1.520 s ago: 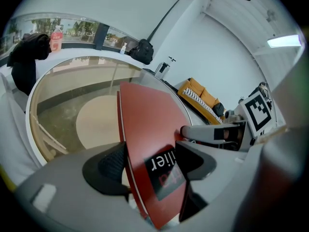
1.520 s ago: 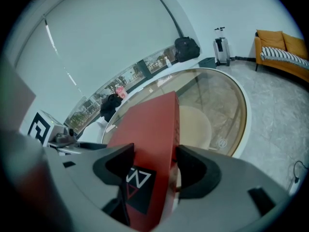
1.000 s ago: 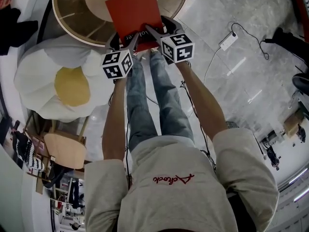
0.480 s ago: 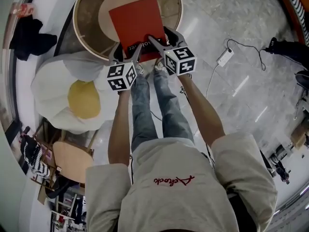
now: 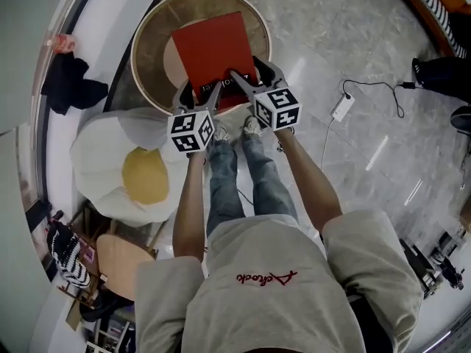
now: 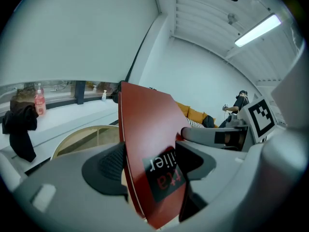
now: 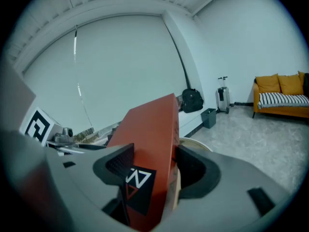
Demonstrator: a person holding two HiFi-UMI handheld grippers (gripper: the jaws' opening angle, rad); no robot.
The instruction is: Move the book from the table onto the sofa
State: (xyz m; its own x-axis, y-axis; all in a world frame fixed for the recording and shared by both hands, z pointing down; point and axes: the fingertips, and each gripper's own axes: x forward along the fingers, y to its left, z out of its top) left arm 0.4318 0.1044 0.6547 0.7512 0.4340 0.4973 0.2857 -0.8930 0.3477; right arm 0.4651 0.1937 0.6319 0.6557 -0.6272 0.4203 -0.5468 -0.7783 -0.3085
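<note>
Over the round wooden bench [image 5: 151,57], you've got the red book [image 5: 215,46] by its near edge, left gripper [image 5: 200,93] and right gripper [image 5: 254,76] jaws both clamped on it.

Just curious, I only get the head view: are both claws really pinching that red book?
Observer: Yes. The left gripper view shows the left claw shut on the book, a pad on each cover.
Visitor: And the right one?
Observer: The right claw is shut on it too, beside a black label.
Visitor: Any sofa around?
Observer: An orange sofa with yellow cushions, across the floor in the right gripper view.
</note>
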